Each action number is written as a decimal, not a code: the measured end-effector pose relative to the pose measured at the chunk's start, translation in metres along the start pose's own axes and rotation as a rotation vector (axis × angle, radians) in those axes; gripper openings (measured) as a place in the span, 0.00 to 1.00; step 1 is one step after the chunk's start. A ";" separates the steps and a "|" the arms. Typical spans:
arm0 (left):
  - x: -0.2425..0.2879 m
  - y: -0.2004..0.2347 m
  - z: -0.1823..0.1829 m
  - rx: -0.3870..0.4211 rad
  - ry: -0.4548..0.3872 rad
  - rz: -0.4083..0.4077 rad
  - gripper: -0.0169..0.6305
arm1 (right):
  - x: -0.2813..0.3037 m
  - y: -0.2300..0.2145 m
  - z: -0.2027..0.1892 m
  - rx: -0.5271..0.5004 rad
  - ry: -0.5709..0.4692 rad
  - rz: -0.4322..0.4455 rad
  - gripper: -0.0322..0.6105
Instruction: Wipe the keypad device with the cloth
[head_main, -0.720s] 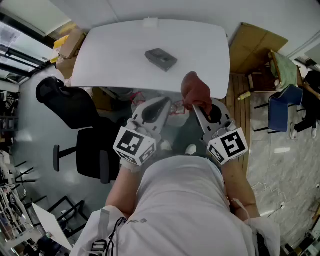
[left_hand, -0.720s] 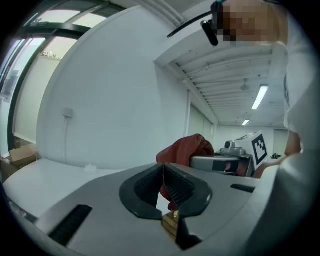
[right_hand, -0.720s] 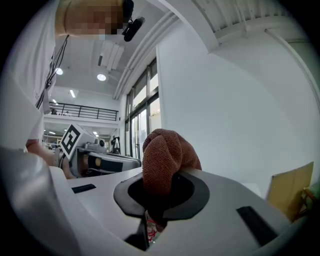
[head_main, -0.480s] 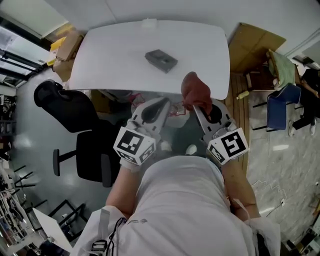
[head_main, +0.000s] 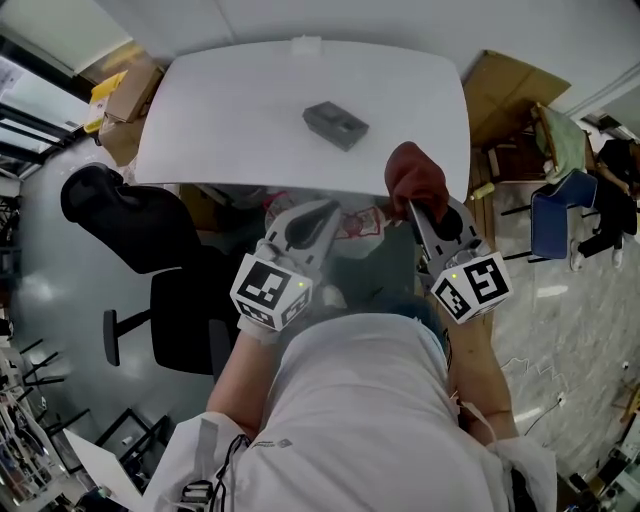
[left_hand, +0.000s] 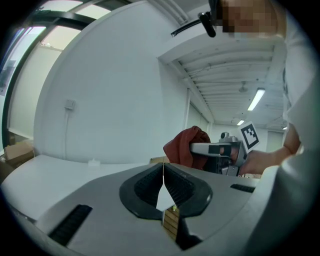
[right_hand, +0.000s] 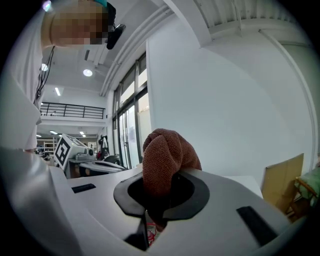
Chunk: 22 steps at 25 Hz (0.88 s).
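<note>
My right gripper (head_main: 414, 207) grips the rust-red cloth (head_main: 415, 178) at the white table's (head_main: 220, 120) near edge. My left gripper (head_main: 325, 212) is clenched, empty, just off that edge. The grey keypad device (head_main: 336, 125) lies mid-table, its lettering too small to read.

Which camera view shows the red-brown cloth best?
The right gripper view: the cloth sits at the centre, close, clamped by the right gripper. In the head view the cloth is small, seen from above. The left gripper view shows it from the side, farther away.
</note>
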<state>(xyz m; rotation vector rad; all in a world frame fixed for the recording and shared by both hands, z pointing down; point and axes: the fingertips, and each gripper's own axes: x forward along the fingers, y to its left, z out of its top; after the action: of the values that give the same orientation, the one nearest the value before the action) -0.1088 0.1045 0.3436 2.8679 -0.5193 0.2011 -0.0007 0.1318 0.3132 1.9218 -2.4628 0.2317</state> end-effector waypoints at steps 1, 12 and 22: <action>0.000 0.004 -0.003 -0.003 0.007 -0.001 0.05 | 0.003 -0.002 -0.001 0.007 0.001 -0.006 0.11; 0.052 0.041 -0.010 -0.039 0.044 0.084 0.05 | 0.058 -0.055 -0.005 0.021 0.030 0.079 0.11; 0.132 0.064 0.008 -0.075 0.071 0.275 0.05 | 0.117 -0.134 -0.008 0.041 0.115 0.292 0.11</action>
<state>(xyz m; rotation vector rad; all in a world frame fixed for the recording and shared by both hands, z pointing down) -0.0088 0.0006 0.3713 2.6969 -0.8860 0.3193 0.0987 -0.0115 0.3474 1.5059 -2.6697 0.3864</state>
